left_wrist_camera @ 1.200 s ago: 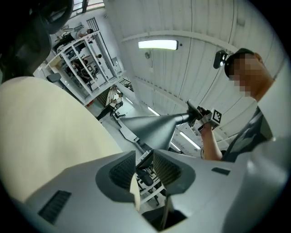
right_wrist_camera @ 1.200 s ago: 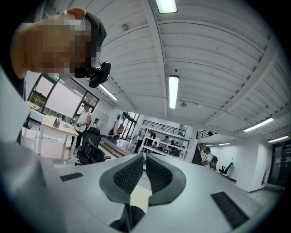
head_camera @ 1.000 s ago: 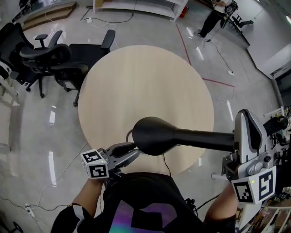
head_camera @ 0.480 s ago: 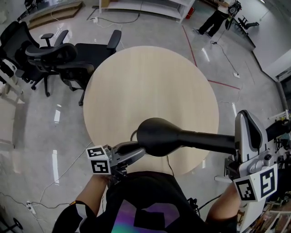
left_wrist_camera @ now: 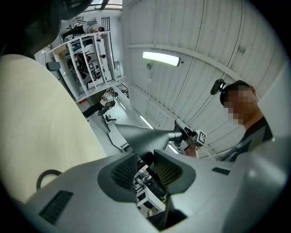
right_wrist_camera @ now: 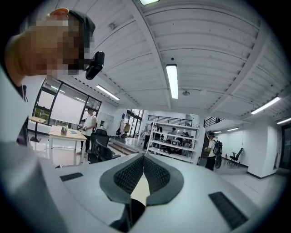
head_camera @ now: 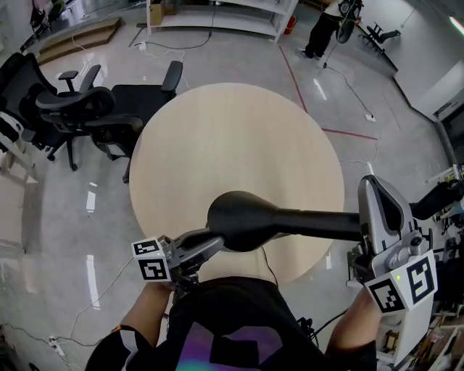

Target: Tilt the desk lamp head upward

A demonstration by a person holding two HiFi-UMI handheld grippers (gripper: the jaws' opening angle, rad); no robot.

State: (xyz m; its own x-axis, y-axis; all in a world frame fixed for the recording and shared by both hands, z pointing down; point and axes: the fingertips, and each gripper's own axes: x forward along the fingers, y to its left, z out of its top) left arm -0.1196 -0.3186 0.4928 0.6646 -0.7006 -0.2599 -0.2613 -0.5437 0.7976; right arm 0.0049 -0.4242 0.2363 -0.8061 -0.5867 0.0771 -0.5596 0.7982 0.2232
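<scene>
The black desk lamp head point(head_camera: 239, 219) hangs over the near edge of the round beige table point(head_camera: 232, 138), and its arm point(head_camera: 319, 222) runs off to the right. My left gripper point(head_camera: 212, 243) reaches from the lower left to the head's near rim. In the left gripper view the cone-shaped lamp head point(left_wrist_camera: 138, 135) lies just past my left gripper point(left_wrist_camera: 148, 158), with a dark part of it between the fingertips. Those jaws have just been closing but still stand apart. My right gripper point(head_camera: 375, 188) stands at the arm's far right end, and in its own view my right gripper point(right_wrist_camera: 143, 160) has its pads together with nothing between them.
Black office chairs point(head_camera: 94, 105) stand left of the table. A thin black cable point(head_camera: 265, 262) trails over the table's near edge. White shelving point(head_camera: 217, 14) and a standing person point(head_camera: 322, 29) are at the far side of the room. More equipment crowds the right edge point(head_camera: 446, 196).
The picture has shifted slightly with the head camera. Both grippers and the lamp keep their places relative to one another.
</scene>
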